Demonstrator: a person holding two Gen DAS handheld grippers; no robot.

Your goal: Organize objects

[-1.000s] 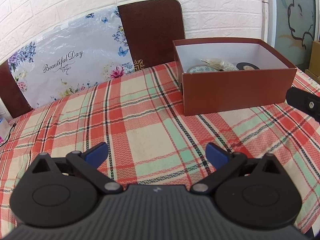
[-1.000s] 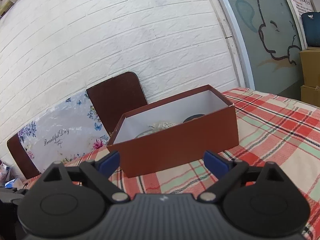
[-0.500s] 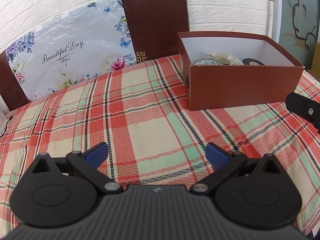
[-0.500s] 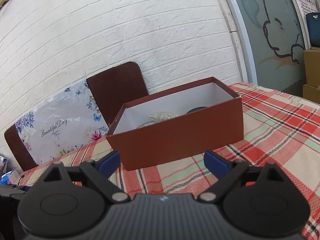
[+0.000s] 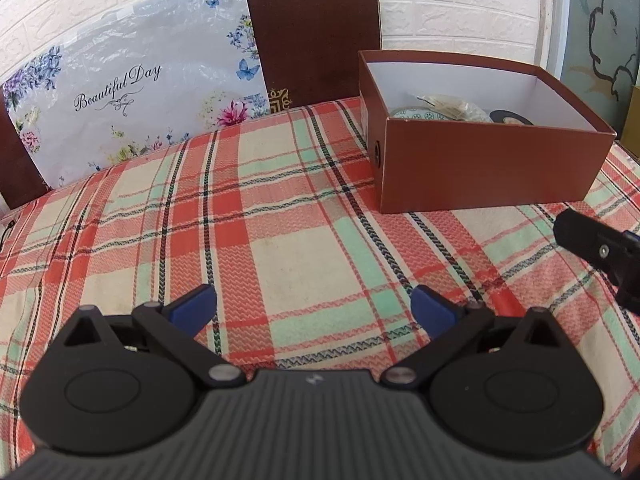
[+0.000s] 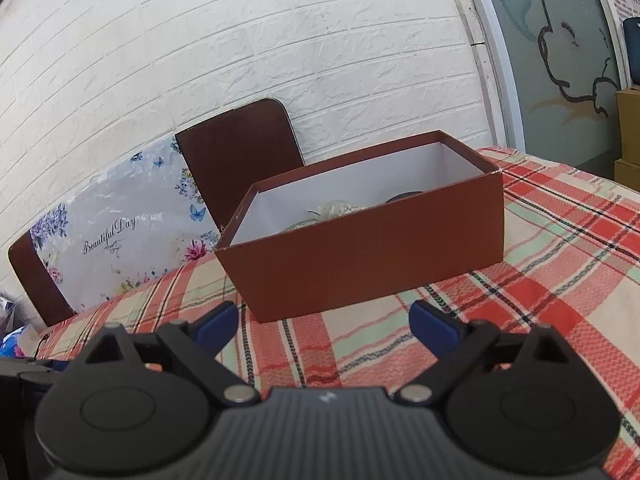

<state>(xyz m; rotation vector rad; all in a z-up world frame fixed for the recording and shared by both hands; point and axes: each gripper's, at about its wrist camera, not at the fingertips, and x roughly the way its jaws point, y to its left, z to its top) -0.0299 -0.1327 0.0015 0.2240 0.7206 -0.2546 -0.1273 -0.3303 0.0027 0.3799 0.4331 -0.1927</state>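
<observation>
left tool (image 5: pixel 314 307) agape | right tool (image 6: pixel 323 316) agape | panel (image 5: pixel 120 92) "Beautiful Day" (floral)

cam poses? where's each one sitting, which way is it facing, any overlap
Left wrist: behind the open left gripper, above the plaid tablecloth, facing the brown box ahead-right; right gripper's tip shows at right.
Right wrist: behind the open right gripper, lower, facing the box's long side.
Shared: box, floral sheet, chair back.
</observation>
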